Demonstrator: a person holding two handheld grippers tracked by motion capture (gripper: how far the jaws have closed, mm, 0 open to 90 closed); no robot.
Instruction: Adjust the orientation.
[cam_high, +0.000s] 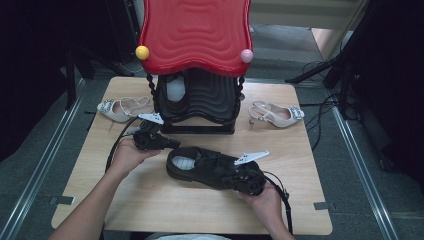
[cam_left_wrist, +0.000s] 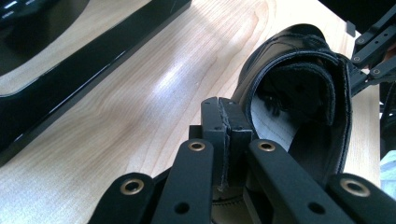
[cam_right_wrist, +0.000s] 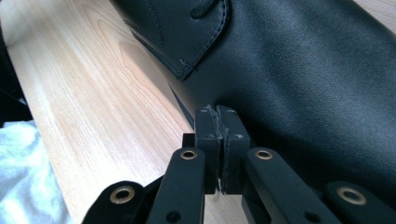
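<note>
A black leather shoe (cam_high: 210, 167) lies on its sole in the middle of the wooden table (cam_high: 150, 200), heel to the left. My left gripper (cam_high: 174, 144) is at the heel. In the left gripper view its jaws are shut pad to pad (cam_left_wrist: 222, 106) with nothing between them, right beside the shoe's heel collar (cam_left_wrist: 299, 93). My right gripper (cam_high: 235, 176) is at the toe end. Seen from the right gripper view, its tips (cam_right_wrist: 217, 112) are shut and rest against the smooth black toe leather (cam_right_wrist: 303, 84).
A red-topped shoe rack (cam_high: 195, 30) with black shelves stands at the back centre, with another black shoe (cam_high: 175, 92) inside. A beige slingback heel (cam_high: 120, 107) lies at the rack's left and another (cam_high: 277, 115) at its right. The rack's black base (cam_left_wrist: 70, 88) runs close by the left gripper.
</note>
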